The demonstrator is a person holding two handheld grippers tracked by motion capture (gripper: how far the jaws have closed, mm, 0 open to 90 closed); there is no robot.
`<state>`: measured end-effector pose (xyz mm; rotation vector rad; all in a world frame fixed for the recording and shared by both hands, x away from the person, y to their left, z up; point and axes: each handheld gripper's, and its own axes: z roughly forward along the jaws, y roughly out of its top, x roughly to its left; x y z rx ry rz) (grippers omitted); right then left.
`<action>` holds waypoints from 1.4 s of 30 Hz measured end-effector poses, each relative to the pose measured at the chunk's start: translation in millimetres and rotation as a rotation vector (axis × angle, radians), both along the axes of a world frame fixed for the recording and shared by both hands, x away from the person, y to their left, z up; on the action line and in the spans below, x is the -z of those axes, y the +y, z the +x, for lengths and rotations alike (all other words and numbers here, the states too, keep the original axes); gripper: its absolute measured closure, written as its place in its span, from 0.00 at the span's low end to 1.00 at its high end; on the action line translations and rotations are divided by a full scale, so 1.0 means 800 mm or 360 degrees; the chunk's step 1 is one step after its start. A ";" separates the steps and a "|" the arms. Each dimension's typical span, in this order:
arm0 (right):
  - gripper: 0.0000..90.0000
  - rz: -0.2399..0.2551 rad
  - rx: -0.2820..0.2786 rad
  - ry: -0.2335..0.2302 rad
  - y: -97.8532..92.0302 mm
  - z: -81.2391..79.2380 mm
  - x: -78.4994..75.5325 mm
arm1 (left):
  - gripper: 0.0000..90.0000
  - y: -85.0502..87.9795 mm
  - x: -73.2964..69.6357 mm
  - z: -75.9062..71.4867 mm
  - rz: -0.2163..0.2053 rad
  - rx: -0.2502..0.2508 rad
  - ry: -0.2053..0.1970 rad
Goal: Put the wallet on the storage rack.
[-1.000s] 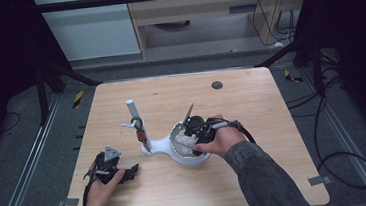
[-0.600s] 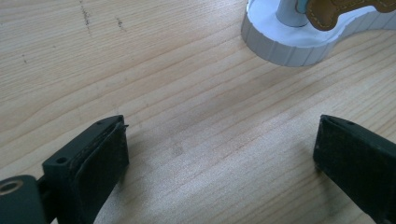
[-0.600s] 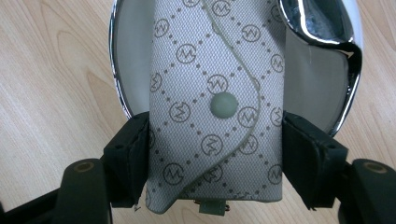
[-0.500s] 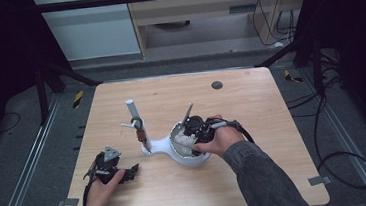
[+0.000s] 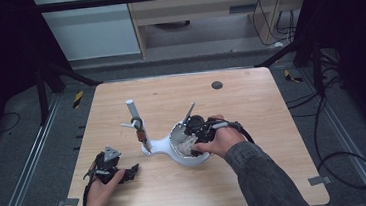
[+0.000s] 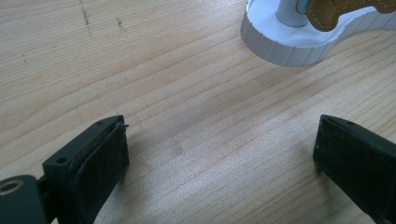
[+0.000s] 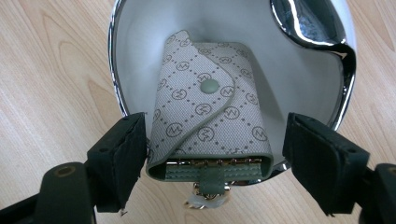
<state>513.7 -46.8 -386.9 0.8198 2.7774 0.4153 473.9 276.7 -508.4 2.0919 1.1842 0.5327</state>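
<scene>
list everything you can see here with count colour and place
table: 1, light wood, under everything
stand: 1, white, table middle, post at one end, bowl at the other
bowl: 1, white with chrome rim, part of the stand
key case: 1, beige patterned with green trim, lying in the bowl
tag: 1, brown, hanging on the post
dark disc: 1, far table edge
left gripper: 1, black, on the table near left, open
right gripper: 1, black, at the bowl, jaws have just been opening, either side of the key case

bare table [image 5: 251, 102] behind, stand post [image 5: 132, 109] blocking left side
</scene>
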 end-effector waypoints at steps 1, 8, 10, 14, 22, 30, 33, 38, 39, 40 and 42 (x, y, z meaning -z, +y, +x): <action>0.25 0.0005 0.0004 0.0004 0.000 -0.001 -0.001 | 0.03 0.000 0.000 0.000 0.0000 0.0000 0.0000; 0.24 0.0019 0.0002 0.0005 0.000 -0.002 -0.002 | 0.03 0.000 0.000 0.000 0.0000 0.0000 0.0000; 0.24 0.0022 0.0006 0.0005 0.000 -0.002 -0.002 | 0.03 0.000 0.000 0.000 0.0000 0.0000 0.0000; 0.22 0.0029 0.0005 0.0007 0.000 -0.002 -0.003 | 0.03 0.000 0.000 0.000 0.0000 0.0000 0.0000; 0.22 0.0031 0.0006 0.0013 -0.001 -0.002 -0.004 | 0.03 0.000 0.000 0.000 0.0000 0.0000 0.0000; 0.22 0.0031 0.0004 0.0012 0.000 -0.003 -0.003 | 0.03 0.000 0.000 0.000 0.0000 0.0000 0.0000; 0.21 0.0032 0.0006 0.0011 0.000 -0.003 -0.003 | 0.03 0.000 0.000 0.000 0.0000 -0.0001 0.0000; 0.21 0.0044 0.0005 0.0016 0.000 -0.004 -0.005 | 0.03 0.000 0.000 0.000 0.0000 0.0000 0.0000; 0.21 0.0041 0.0003 0.0012 -0.001 -0.004 -0.005 | 0.03 0.000 0.000 0.000 0.0000 0.0000 0.0000; 0.21 0.0041 0.0003 0.0012 -0.001 -0.004 -0.005 | 0.03 0.000 0.000 0.000 0.0000 0.0000 0.0000; 0.20 0.0048 -0.0003 0.0007 -0.002 -0.005 -0.006 | 0.03 0.000 0.000 0.000 0.0000 0.0000 0.0000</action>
